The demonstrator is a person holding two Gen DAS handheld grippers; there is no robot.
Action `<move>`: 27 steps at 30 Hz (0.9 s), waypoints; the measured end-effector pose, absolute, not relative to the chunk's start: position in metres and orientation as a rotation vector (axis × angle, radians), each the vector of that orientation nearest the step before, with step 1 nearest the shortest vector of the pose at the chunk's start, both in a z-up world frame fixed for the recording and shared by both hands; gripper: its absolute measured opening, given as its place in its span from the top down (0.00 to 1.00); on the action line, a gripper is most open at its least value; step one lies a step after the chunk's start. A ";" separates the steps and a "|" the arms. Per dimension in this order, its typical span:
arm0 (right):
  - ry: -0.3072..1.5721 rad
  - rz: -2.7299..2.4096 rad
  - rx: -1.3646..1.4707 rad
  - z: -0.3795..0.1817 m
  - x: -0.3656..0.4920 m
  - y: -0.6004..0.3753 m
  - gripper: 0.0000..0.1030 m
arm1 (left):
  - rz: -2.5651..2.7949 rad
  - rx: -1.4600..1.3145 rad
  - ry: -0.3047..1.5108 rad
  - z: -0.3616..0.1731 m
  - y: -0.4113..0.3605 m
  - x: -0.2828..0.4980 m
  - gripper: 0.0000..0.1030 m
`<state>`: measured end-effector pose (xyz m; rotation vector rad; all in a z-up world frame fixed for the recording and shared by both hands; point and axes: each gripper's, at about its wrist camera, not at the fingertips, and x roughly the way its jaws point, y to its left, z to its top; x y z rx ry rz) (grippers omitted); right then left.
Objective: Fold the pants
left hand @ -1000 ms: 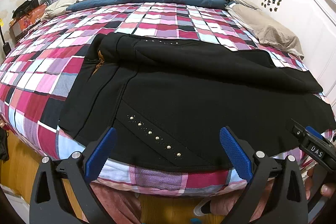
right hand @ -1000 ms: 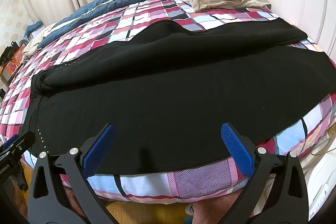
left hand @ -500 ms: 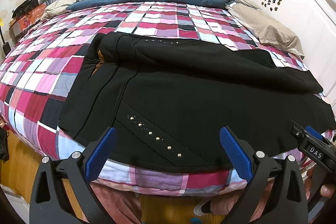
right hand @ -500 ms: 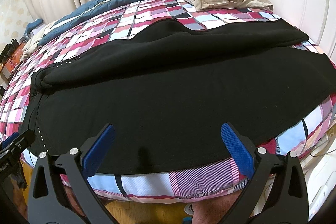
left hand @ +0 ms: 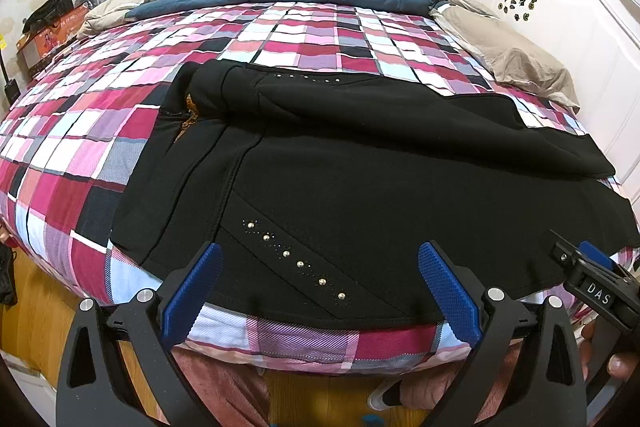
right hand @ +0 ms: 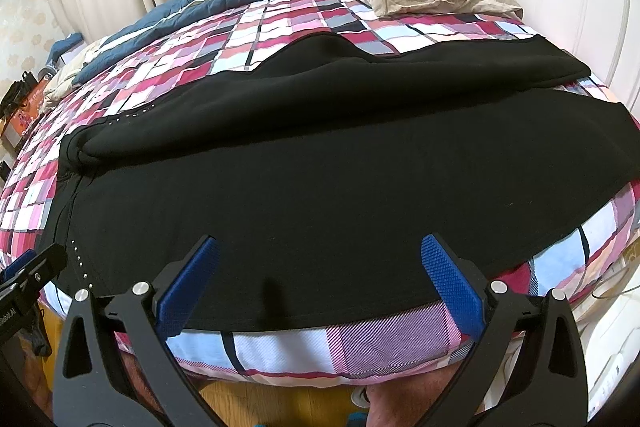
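Left wrist view, "DAS" label on right gripper (left hand: 596, 267), black pants (left hand: 360, 195)

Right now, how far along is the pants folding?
Barely started. The black pants lie spread across the checked bedspread, the far leg rumpled, no fold made. Nothing is in hand: the left tongs and right tongs are open at the near edge. Every fold is left.

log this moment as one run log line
task: fold pants | left gripper: open, empty | right gripper: open, empty | black pants: spread on plaid bedspread
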<state>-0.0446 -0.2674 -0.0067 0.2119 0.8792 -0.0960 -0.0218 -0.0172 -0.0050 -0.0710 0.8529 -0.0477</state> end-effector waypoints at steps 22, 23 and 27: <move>0.904 -0.091 0.212 -0.013 -0.041 -0.263 0.02 | -0.059 -0.078 0.879 -0.012 -0.021 -0.021 0.05; 0.905 -0.091 0.212 -0.014 -0.041 -0.263 0.02 | -0.060 -0.078 0.880 -0.013 -0.022 -0.021 0.05; 0.910 -0.088 0.215 -0.014 -0.040 -0.263 0.02 | -0.068 -0.081 0.884 -0.013 -0.022 -0.020 0.05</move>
